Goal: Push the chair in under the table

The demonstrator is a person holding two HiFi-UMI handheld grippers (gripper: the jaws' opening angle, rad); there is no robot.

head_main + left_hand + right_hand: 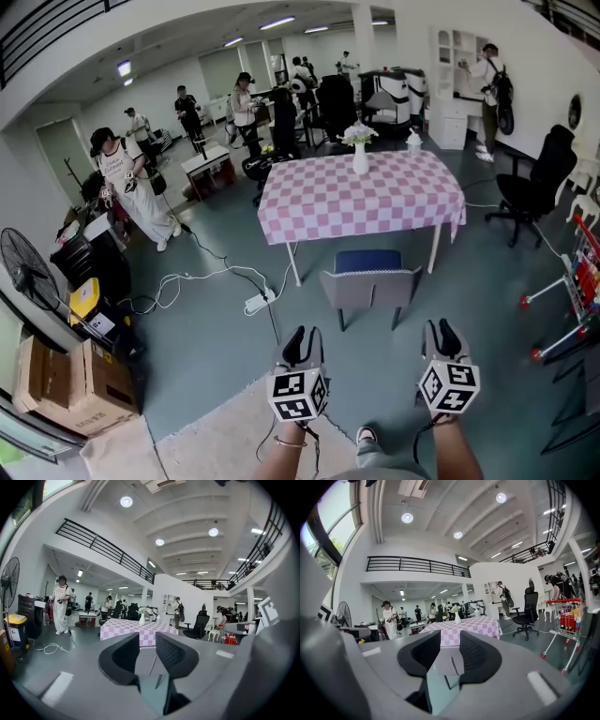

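Nearest to us, the left gripper [302, 347] and the right gripper [442, 339] are held out side by side over the grey-green floor [216, 366], each carrying its marker cube. Both point toward the chair [370, 286] and stop short of it. Each gripper's own view shows its black pads standing apart with a clear gap, and neither pair has anything between it or in its hold.

Just beyond them the chair shows us its grey back. Its blue seat [367, 261] reaches to the near edge of the table [375, 202], so the chair stands at that edge and its back is out in the open.

To the left, two cardboard boxes [58, 380] sit against the wall; we cannot tell what is in them. Near them are a yellow-lidded bin [86, 302] and a black fan [26, 262]. A white power strip [255, 302] lies on the floor among cables. At the right edge, a red-framed shopping cart [570, 292] holds red packages.

The table wears a pink and white checked cloth. Toward its far side a white vase [360, 159] stands upright with white flowers [357, 134] in it.

A black office chair [536, 183] stands to the table's right, and several people stand farther back.
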